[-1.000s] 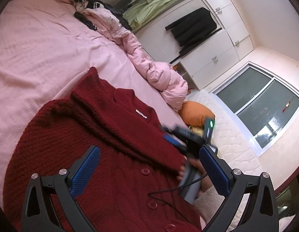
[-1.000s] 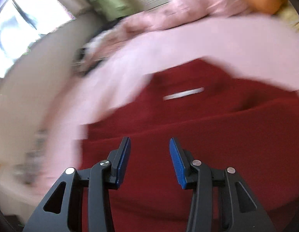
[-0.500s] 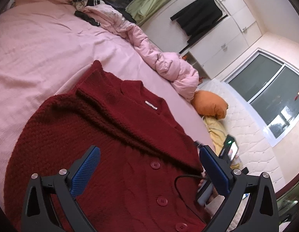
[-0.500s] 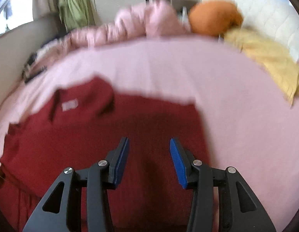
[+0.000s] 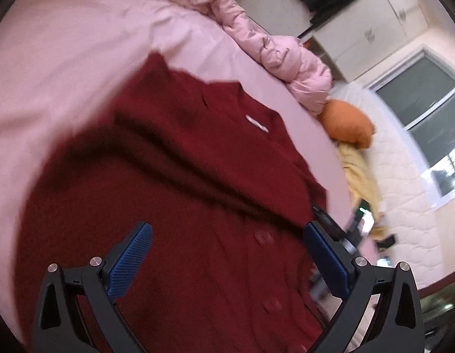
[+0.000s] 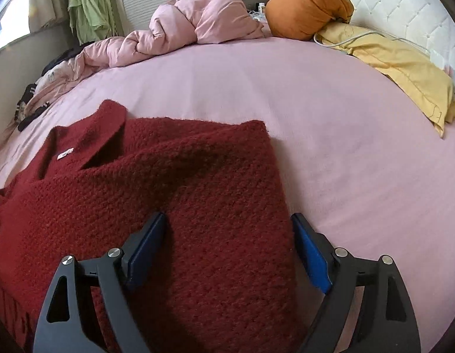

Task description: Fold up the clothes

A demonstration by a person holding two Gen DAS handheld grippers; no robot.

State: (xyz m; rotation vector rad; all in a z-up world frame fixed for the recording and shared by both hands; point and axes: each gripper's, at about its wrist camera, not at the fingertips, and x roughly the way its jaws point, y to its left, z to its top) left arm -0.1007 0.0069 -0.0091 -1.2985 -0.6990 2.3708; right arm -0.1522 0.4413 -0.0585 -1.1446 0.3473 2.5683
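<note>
A dark red knitted cardigan point(image 5: 183, 182) lies on the pink bed sheet point(image 5: 65, 58), its buttons up and a white neck label showing. My left gripper point(image 5: 227, 241) hovers open above the button front, nothing between its blue pads. In the right wrist view the same cardigan point(image 6: 168, 182) has a sleeve folded across its body. My right gripper point(image 6: 229, 235) is over that sleeve's right edge, its jaws opening wide and straddling the knit without pinching it. The right gripper's body shows blurred at the cardigan's right edge in the left wrist view.
A crumpled pink duvet point(image 6: 183, 32) runs along the far side of the bed. An orange cushion point(image 6: 307, 11) and a yellow pillow point(image 6: 404, 67) with a white cable lie near the quilted headboard point(image 6: 410, 8). Green and black clothes hang by the wardrobe point(image 5: 360, 8). Bare pink sheet point(image 6: 345, 147) spreads right of the cardigan.
The right gripper swung right over the cardigan and its jaws spread much wider. The left gripper tipped down and drew closer to the button front; the right gripper slid toward the cardigan's right edge.
</note>
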